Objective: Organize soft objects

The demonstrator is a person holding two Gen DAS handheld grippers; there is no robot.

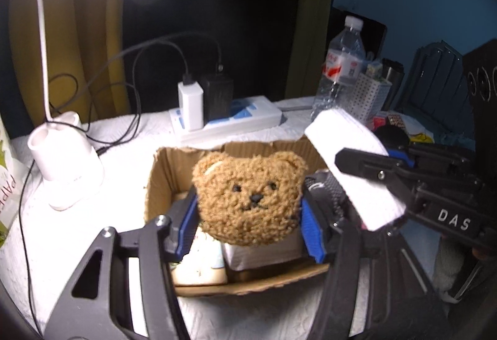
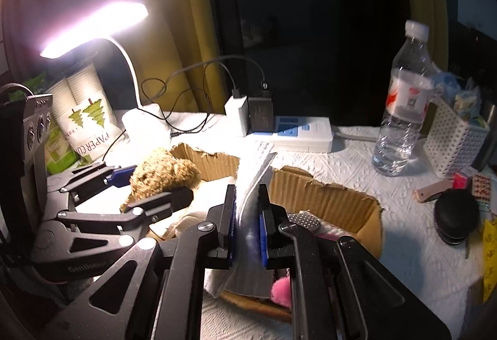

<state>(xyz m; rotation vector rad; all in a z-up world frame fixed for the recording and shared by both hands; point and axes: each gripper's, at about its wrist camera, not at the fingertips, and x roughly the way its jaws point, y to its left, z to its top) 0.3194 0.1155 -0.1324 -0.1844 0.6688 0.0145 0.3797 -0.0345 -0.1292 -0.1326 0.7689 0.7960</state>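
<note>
Left wrist view shows the left gripper (image 1: 248,212) clamped on a fluffy, squashy bear head (image 1: 250,197) above the cardboard box (image 1: 161,181), while the right gripper (image 2: 247,215) pinches a limp, light white pack (image 2: 248,184) midway

A lit desk lamp (image 2: 93,26), power strip (image 2: 298,132) with two chargers, water bottle (image 2: 403,104) and white perforated basket (image 2: 453,141) stand on the table.
</note>
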